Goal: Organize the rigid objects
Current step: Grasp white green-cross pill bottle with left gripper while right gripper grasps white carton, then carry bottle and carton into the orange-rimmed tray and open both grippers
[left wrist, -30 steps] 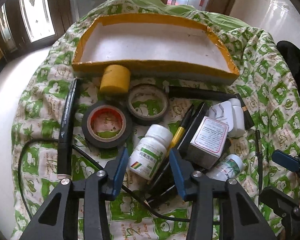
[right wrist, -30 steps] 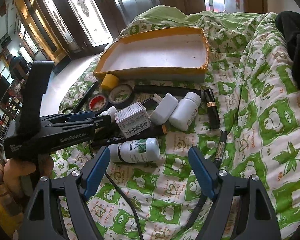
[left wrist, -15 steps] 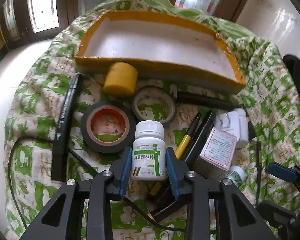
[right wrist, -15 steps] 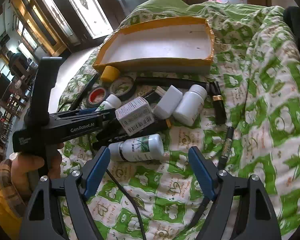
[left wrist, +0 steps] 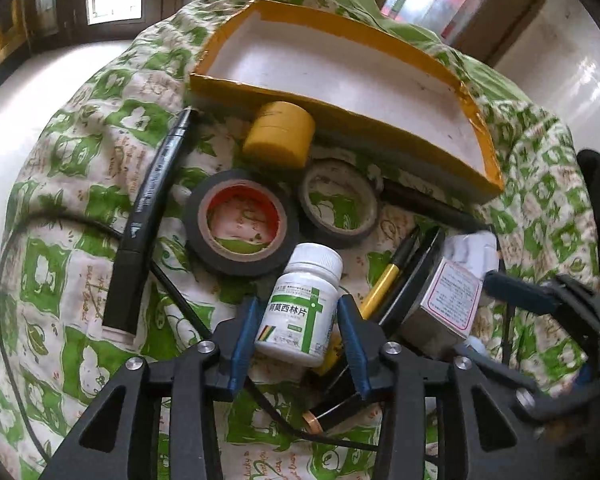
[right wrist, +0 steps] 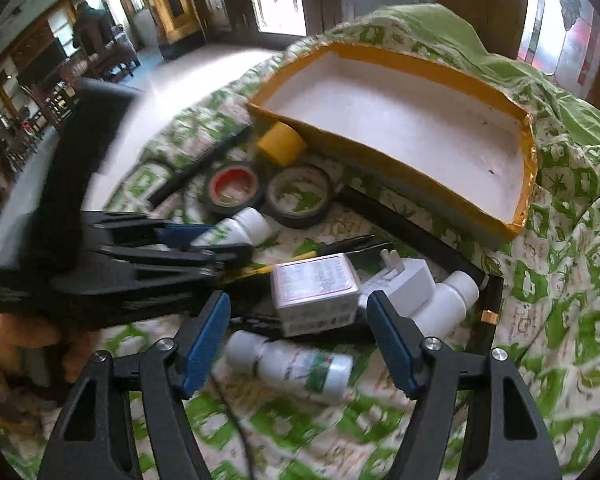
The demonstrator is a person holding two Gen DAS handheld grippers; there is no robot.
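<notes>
Blue rubber pads line the left gripper (left wrist: 299, 303), and a white plastic pill bottle (left wrist: 304, 308) stands between them, cap away from the camera. The jaws have just been opening, so the pads sit close beside its smooth sides with a thin gap, not pressing. Just beyond lie 2 tape rolls: a black one with a red core (left wrist: 242, 228) and a thinner grey one (left wrist: 338, 204). Past them a stubby yellow cylinder (left wrist: 280, 136) lies against the near wall of the tray (left wrist: 236, 82) (white foam inside, rim wrapped in yellow tape). A long black marker (left wrist: 152, 204) lies off to the left on the quilt (left wrist: 80, 160), soft, with green-and-cream squares.

Only the right wrist view shows the right gripper (right wrist: 297, 300) head-on. It is about half open and has just been closing, gripping nothing. A small printed cardboard box (right wrist: 314, 294) lies just past its tips, and a second bottle (right wrist: 288, 364) lies on its side below. Beside the box are a white plug adapter (right wrist: 404, 276) and a third bottle (right wrist: 444, 304), both hidden in the left view.
</notes>
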